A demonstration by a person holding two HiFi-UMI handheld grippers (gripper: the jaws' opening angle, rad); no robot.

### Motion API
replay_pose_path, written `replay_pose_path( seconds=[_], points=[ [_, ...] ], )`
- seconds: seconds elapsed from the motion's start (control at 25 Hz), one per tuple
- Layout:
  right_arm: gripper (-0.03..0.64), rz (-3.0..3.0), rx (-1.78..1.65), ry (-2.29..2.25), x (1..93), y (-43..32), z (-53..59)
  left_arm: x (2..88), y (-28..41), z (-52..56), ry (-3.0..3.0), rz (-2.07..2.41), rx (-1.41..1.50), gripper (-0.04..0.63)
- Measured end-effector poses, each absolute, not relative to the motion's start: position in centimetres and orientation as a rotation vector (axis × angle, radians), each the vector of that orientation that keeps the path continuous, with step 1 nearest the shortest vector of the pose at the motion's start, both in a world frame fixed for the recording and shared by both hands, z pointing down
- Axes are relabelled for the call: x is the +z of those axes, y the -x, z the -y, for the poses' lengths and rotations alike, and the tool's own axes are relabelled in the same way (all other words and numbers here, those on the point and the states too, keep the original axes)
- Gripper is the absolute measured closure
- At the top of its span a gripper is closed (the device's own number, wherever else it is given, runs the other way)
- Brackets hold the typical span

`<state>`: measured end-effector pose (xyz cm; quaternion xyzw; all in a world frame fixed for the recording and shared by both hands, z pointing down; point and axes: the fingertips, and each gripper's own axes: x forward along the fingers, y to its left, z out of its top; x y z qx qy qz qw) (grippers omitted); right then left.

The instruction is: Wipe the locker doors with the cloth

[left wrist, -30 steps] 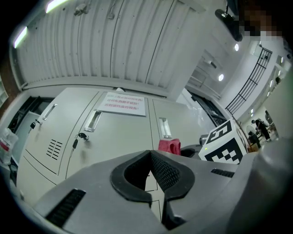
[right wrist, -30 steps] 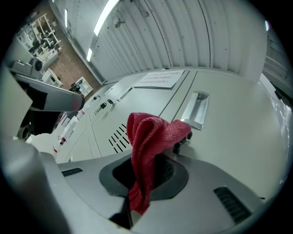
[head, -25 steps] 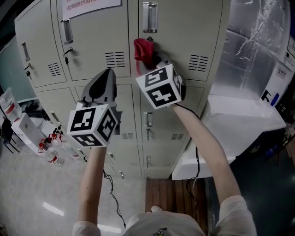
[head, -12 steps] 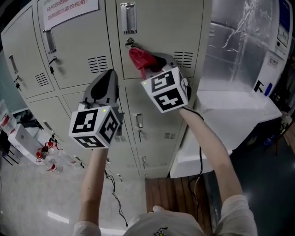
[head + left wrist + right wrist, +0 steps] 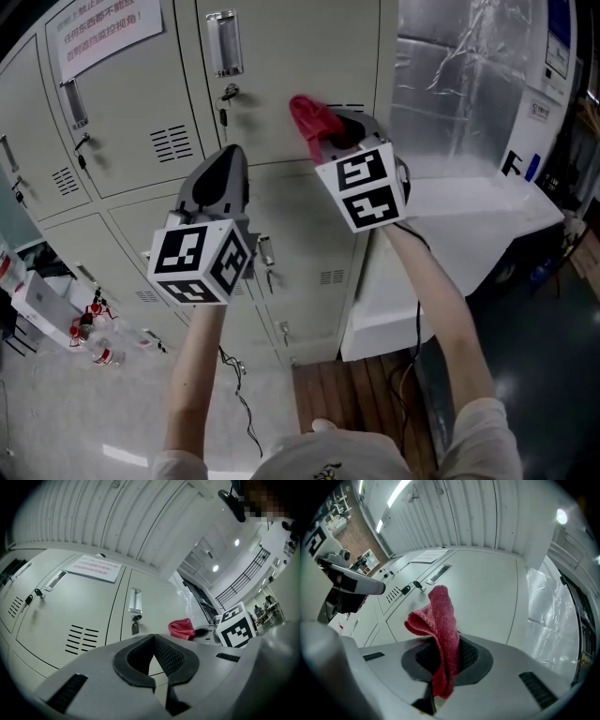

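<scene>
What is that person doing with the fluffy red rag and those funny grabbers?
A person faces a wall of pale grey metal lockers, holding a two-jaw grabber in each hand. The right gripper is clamped shut on a red fluffy cloth and holds it up close to an upper locker door, ready for wiping. Whether the cloth touches the door can't be told. The left gripper is shut with nothing in it, held lower beside.

The head view looks steeply down past both arms onto the locker doors (image 5: pixel 281 84). The left gripper view looks closely along its fingers (image 5: pixel 169 658) up those doors. The right gripper view does likewise past its fingers (image 5: pixel 469 653). All three share the red cloth (image 5: pixel 314 117).
</scene>
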<state>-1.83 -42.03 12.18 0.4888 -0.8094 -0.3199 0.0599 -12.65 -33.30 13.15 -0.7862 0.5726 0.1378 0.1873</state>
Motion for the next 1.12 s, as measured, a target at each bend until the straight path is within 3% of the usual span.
replay_pose_path(
  seconds=[0.6,1.12],
  points=[
    [0.575,2.372,-0.9,-1.643,12.3,-6.1,43.5,12.9,10.5,33.6,2.231,-1.571,0.4,0.578],
    [0.575,2.331,-0.87,-1.703,12.9,-8.6,44.0,13.3,10.1,33.2,2.229,-1.577,0.387,0.578]
  ],
)
